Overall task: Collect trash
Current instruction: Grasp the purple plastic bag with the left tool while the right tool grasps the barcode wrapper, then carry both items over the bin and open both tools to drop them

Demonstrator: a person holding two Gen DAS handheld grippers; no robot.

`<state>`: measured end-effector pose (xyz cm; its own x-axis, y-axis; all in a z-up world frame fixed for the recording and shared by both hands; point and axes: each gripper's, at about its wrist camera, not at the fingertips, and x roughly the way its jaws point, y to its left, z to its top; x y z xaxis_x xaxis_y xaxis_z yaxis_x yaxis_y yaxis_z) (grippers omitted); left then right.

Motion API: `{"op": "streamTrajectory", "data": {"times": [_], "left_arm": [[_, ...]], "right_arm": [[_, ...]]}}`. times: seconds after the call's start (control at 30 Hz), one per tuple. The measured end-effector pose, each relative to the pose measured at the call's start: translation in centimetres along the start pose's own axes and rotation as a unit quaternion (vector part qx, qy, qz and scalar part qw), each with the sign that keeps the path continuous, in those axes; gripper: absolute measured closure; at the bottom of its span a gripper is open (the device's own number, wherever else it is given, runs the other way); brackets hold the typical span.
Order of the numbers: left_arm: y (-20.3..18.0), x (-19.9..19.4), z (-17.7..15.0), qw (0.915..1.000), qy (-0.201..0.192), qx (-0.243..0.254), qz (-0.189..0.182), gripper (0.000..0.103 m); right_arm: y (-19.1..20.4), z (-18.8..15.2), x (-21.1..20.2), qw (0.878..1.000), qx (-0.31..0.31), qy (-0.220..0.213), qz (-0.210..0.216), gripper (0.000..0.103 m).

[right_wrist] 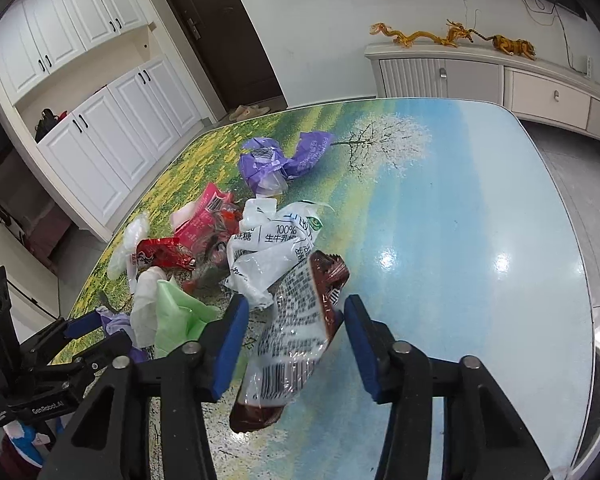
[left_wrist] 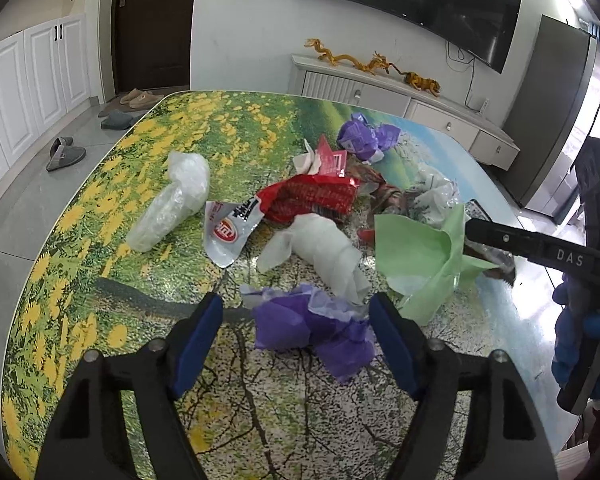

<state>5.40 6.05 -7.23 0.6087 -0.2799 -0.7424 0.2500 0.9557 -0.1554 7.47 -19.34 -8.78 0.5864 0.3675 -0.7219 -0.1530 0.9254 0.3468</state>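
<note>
Trash lies heaped on the flower-print table [left_wrist: 100, 240]. In the left wrist view my left gripper [left_wrist: 298, 322] stands open around a crumpled purple paper [left_wrist: 300, 328]; the right pad touches it and the left pad is clear of it. In the right wrist view my right gripper [right_wrist: 296, 332] is open around a brown and clear snack wrapper [right_wrist: 296, 328], with a gap at the left pad. A green tissue [left_wrist: 416, 256] lies between the two grippers. Beyond are a white tissue [left_wrist: 324, 248], a red wrapper [left_wrist: 312, 198], a clear bag [left_wrist: 172, 204] and a purple wrapper [right_wrist: 268, 164].
One black finger [left_wrist: 520, 240] of my right gripper reaches in from the right over the green tissue. A white printed bag [right_wrist: 268, 248] lies just past the snack wrapper. The blue half of the table [right_wrist: 460, 240] is bare. Slippers [left_wrist: 64, 154] lie on the floor left.
</note>
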Motion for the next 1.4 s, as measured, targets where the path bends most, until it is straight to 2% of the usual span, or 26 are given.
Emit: {"op": "streamTrajectory", "data": {"times": [0.07, 0.13, 0.33, 0.4, 0.7, 0.93, 1.17, 1.4], "left_arm": [[-0.1, 0.0, -0.1, 1.0000, 0.001, 0.001, -0.003, 0.044], [-0.3, 0.1, -0.3, 0.9999, 0.005, 0.001, -0.009, 0.048], [-0.4, -0.2, -0.7, 0.9999, 0.000, -0.005, -0.016, 0.051], [-0.3, -0.4, -0.8, 0.9998, -0.002, -0.009, -0.017, 0.052], [-0.3, -3.0, -1.5, 0.9995, -0.025, -0.013, -0.012, 0.052], [-1.2, -5.5, -0.7, 0.9981, -0.052, -0.012, -0.030, 0.053], [-5.7, -6.7, 1.4, 0.9953, -0.069, 0.028, -0.062, 0.053], [-14.5, -5.4, 3.7, 0.9863, -0.061, 0.103, -0.114, 0.053]], "right_arm": [[-0.1, -0.1, -0.2, 1.000, 0.000, -0.001, -0.001, 0.066], [-0.2, -0.3, -0.5, 1.000, 0.000, -0.001, -0.002, 0.070], [-0.3, -1.2, -1.6, 1.000, 0.001, -0.002, -0.005, 0.079], [-0.3, -1.5, -1.9, 1.000, -0.002, -0.003, -0.007, 0.089], [0.7, -2.4, -3.6, 1.000, -0.021, -0.016, -0.012, 0.094], [1.5, -2.5, -6.7, 0.998, -0.031, -0.053, -0.015, 0.095], [-1.0, -2.8, -10.9, 0.995, -0.004, -0.097, -0.032, 0.095], [-7.9, -4.3, -15.8, 0.985, 0.059, -0.135, -0.087, 0.095]]}}
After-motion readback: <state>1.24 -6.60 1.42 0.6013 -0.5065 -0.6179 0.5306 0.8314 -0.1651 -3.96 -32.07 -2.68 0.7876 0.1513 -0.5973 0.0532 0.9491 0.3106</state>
